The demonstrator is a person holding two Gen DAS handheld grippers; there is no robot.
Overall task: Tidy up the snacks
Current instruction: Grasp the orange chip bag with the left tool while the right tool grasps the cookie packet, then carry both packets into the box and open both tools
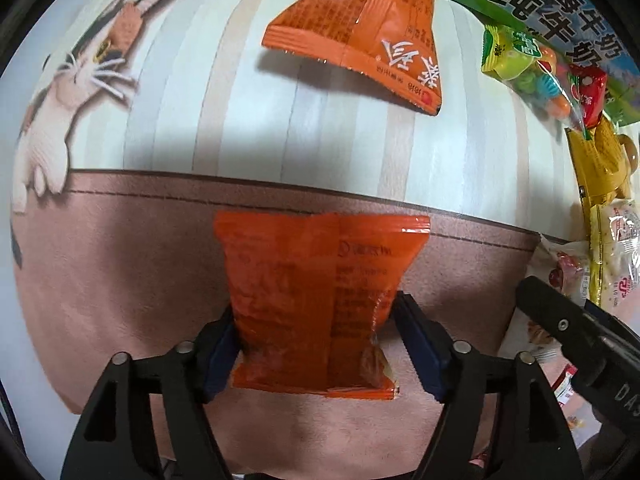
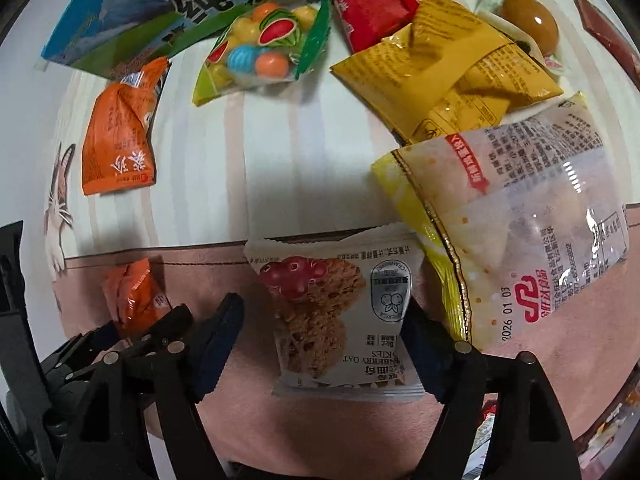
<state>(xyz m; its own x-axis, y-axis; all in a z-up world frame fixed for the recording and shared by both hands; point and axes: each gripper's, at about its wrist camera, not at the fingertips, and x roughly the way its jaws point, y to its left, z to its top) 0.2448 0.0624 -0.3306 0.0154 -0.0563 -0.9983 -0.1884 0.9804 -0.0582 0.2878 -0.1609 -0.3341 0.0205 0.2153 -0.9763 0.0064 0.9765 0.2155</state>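
My left gripper [image 1: 316, 340] is shut on an orange snack packet [image 1: 316, 296], its pads pressed on both sides. The same packet [image 2: 134, 300] and the left gripper [image 2: 160, 332] show at the left of the right wrist view. My right gripper [image 2: 320, 340] is open around a white cranberry oat cookie packet [image 2: 340, 312]; the right pad is at its edge, the left pad stands apart from it. A second orange packet [image 1: 360, 28] lies further off on the striped mat; it also shows in the right wrist view [image 2: 120, 132].
A blue and green milk carton [image 2: 160, 16] lies at the back. A fruit-candy bag [image 2: 260, 52], a red packet [image 2: 368, 4], yellow packets [image 2: 448, 72], a clear bread bag [image 2: 520, 232] and a brown egg [image 2: 530, 22] crowd the right. The mat [image 1: 100, 260] bears a cat print.
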